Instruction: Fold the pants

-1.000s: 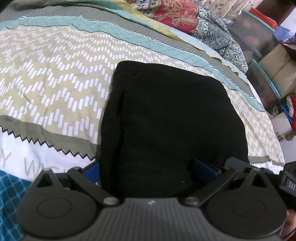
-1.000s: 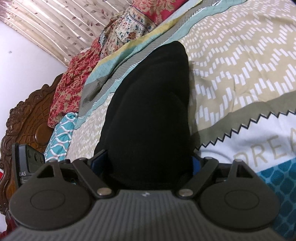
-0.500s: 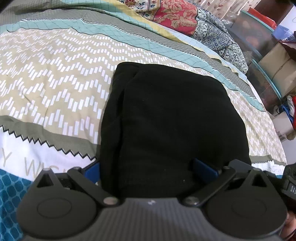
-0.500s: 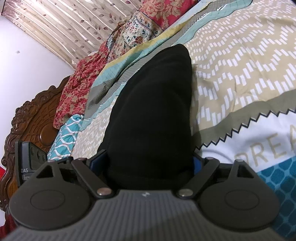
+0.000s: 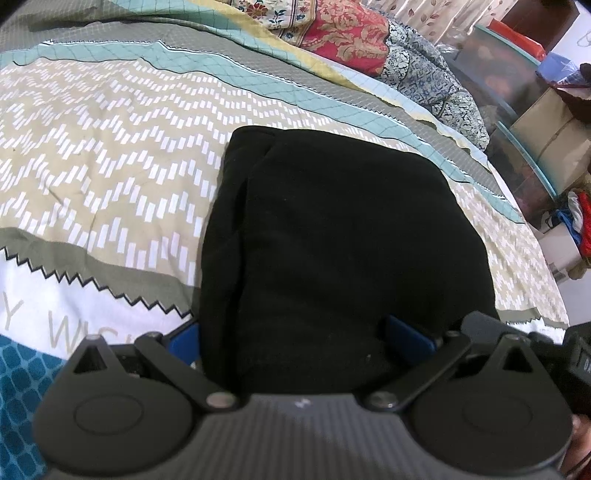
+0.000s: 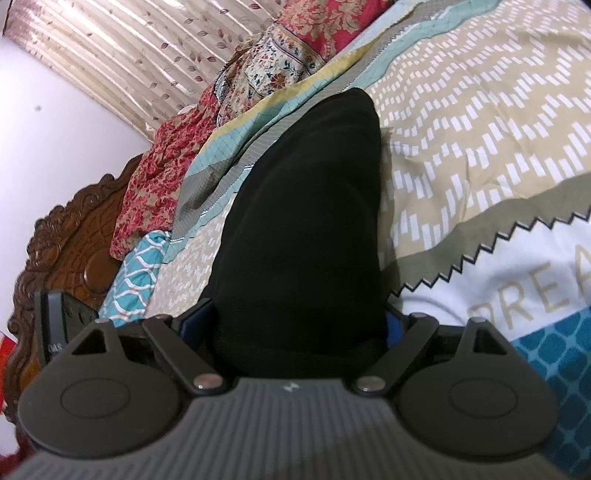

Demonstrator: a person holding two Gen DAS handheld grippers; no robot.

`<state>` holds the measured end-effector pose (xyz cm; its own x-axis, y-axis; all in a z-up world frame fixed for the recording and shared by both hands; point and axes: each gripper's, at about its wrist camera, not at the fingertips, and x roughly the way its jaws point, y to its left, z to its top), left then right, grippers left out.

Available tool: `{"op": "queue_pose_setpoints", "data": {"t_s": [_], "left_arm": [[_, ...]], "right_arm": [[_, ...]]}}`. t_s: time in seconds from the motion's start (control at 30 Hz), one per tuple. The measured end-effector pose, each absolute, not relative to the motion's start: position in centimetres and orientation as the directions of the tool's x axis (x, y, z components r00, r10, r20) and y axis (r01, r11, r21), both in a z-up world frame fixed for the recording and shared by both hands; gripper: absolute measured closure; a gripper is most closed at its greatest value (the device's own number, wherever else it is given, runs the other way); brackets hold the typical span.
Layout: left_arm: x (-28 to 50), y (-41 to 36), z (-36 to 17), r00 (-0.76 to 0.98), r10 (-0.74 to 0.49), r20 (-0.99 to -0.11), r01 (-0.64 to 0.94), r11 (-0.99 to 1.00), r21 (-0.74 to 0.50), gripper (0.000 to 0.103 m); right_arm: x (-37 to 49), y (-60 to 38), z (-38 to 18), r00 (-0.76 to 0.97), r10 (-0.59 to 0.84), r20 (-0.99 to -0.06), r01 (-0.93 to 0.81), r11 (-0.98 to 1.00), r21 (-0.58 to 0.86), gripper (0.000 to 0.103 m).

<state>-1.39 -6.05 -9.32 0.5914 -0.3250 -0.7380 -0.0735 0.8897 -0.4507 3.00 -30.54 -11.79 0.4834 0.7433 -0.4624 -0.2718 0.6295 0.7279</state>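
The black pants (image 5: 343,251) lie folded into a thick bundle on the patterned bedspread (image 5: 110,177). My left gripper (image 5: 299,343) stands wide, its blue fingers (image 5: 406,338) on either side of the bundle's near end, the cloth filling the gap. In the right wrist view the pants (image 6: 306,221) run away from me as a long dark mound. My right gripper (image 6: 295,328) also straddles the near end, blue fingertips (image 6: 192,321) mostly hidden by the cloth. Whether either grips the cloth is hidden.
Floral pillows and bedding (image 5: 347,33) lie at the head of the bed. Clear storage boxes and cartons (image 5: 524,110) stand past the bed's right edge. A carved wooden headboard (image 6: 66,251) and a curtain (image 6: 129,55) show in the right wrist view.
Both views have shifted slightly. The pants sit a little lower and closer in the left wrist view. The right view has tilted up, showing more headboard. The jaws have not changed.
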Motion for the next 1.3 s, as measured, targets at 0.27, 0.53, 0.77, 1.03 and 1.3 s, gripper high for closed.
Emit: {"op": "queue_pose_setpoints", "data": {"t_s": [0.27,0.53,0.77,1.03,1.3], "left_arm": [[-2.4,-4.9,-9.4,0.583,-0.369,-0.724,-0.102,0.851,-0.516,0.0],[-2.5,-4.4,-9.6,0.576,-0.405,-0.71,-0.104,0.825,-0.555,0.0],[-2.7,-5.1,-9.2,0.598,-0.372,-0.71,-0.103,0.843,-0.529,0.009],[-3.0,-5.3,-5.7,0.666,-0.382,-0.64,-0.058,0.829,-0.556,0.058],[-2.3,-5.1,-2.0,0.755,-0.373,-0.54,0.006,0.827,-0.563,0.059]], "right_arm": [[2.5,-31.5,-11.1,0.44,0.752,-0.491,-0.228,0.622,0.749,0.013],[2.8,-30.8,-10.9,0.436,0.729,-0.527,-0.198,0.649,0.734,0.014],[3.0,-29.7,-10.3,0.431,0.686,-0.586,-0.183,0.703,0.687,0.038],[1.7,-26.8,-6.4,0.502,0.641,-0.581,-0.356,0.765,0.536,0.059],[2.4,-26.1,-3.6,0.614,0.646,-0.454,-0.48,0.762,0.435,0.06]]}}
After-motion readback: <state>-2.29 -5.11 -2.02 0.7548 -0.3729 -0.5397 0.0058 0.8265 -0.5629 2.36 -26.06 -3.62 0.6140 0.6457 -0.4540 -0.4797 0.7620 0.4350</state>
